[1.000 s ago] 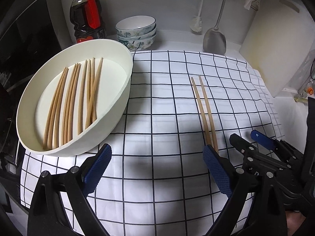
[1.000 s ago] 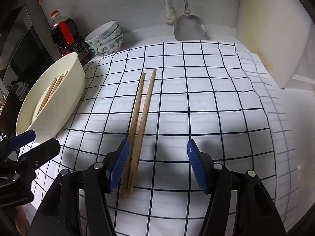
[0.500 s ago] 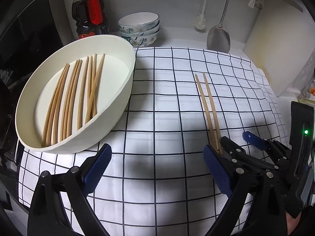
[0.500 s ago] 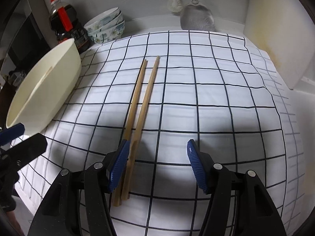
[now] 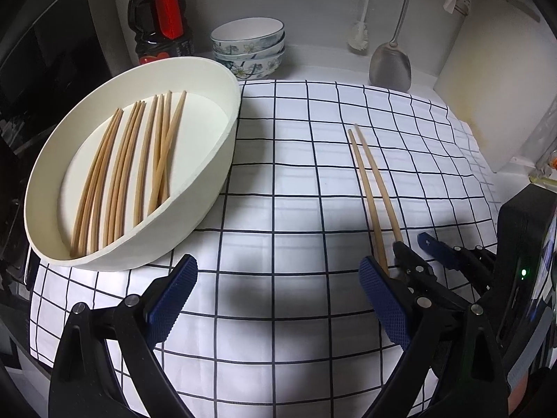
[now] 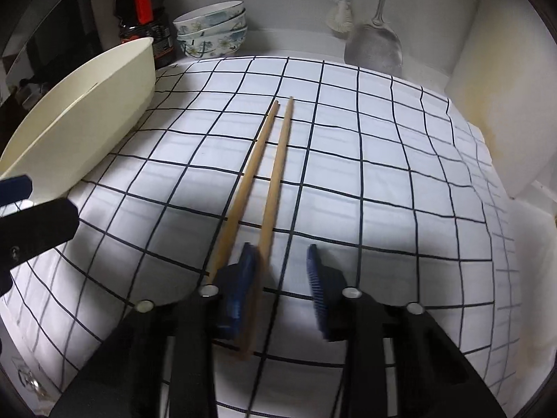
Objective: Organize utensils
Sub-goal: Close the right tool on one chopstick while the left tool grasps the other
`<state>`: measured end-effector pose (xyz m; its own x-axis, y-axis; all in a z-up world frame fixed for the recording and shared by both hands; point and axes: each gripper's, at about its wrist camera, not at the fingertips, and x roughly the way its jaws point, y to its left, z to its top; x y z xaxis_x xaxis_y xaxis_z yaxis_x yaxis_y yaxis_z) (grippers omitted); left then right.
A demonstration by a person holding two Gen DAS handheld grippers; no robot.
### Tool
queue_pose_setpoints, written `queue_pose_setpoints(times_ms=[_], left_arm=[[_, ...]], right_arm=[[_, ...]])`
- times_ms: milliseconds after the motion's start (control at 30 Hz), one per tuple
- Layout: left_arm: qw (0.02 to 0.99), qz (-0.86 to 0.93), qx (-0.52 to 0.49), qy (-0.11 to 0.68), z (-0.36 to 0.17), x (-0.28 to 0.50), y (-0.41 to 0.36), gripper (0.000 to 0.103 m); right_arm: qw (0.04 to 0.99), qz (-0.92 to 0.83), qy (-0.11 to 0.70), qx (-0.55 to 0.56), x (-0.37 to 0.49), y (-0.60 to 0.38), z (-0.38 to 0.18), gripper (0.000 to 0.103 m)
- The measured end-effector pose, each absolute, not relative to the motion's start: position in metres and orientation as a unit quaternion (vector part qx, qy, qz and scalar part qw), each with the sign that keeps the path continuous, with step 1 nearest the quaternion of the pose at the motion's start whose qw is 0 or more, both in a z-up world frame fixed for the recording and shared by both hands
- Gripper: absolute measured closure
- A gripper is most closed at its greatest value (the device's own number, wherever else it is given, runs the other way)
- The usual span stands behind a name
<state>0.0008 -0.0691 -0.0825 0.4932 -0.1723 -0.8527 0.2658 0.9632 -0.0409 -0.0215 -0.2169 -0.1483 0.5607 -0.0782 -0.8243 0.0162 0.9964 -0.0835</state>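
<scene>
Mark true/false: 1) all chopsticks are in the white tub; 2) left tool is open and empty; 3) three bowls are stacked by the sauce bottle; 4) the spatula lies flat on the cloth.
1) False. Two chopsticks lie on the checked cloth, outside the white tub.
2) True. The left tool holds nothing.
3) True. The bowls stand beside the sauce bottle.
4) False. The spatula stands against the back wall, beyond the cloth.
</scene>
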Motion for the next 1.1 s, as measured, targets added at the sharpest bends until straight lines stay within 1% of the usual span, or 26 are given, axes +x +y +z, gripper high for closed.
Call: queue_pose_setpoints(times_ms=[233,600,667,700,767,967,1000,1067,1100], left_arm=[[0.866,-0.14,0.052,0.478,-0.091,0.005,-0.094,0.011],[0.86,-0.131,0.074,0.487,-0.127,0.025,-0.136,0.011],[0.859,-0.127,0.08,0.49,-0.132,0.028,-0.14,0.011],[0.858,-0.125,0.081,0.491,-0.134,0.03,-0.142,0.011],[0.857,-0.123,0.082,0.493,-0.138,0.032,-0.145,0.011],[0.86,-0.123,0.087,0.488,-0.144,0.034,-0.154,0.011],[0.861,-0.124,0.089,0.486,-0.144,0.033,-0.155,0.012],[0.863,-0.134,0.088,0.479,-0.143,0.032,-0.157,0.019],[0.863,-0.14,0.085,0.478,-0.142,0.031,-0.158,0.026]], right_arm=[[0.884,-0.033,0.466,-0.004,-0.028,-0.25,-0.148,0.076],[0.888,-0.015,0.46,0.004,-0.04,-0.296,-0.145,0.075],[0.888,-0.008,0.459,0.0,-0.036,-0.298,-0.145,0.068],[0.888,-0.007,0.46,-0.004,-0.034,-0.298,-0.145,0.066],[0.888,-0.003,0.46,-0.013,-0.029,-0.3,-0.145,0.06],[0.888,0.011,0.458,-0.038,-0.015,-0.302,-0.147,0.06],[0.888,0.016,0.457,-0.047,-0.014,-0.3,-0.147,0.06],[0.889,0.022,0.454,-0.05,-0.012,-0.298,-0.147,0.063],[0.889,0.025,0.454,-0.05,-0.012,-0.297,-0.147,0.064]])
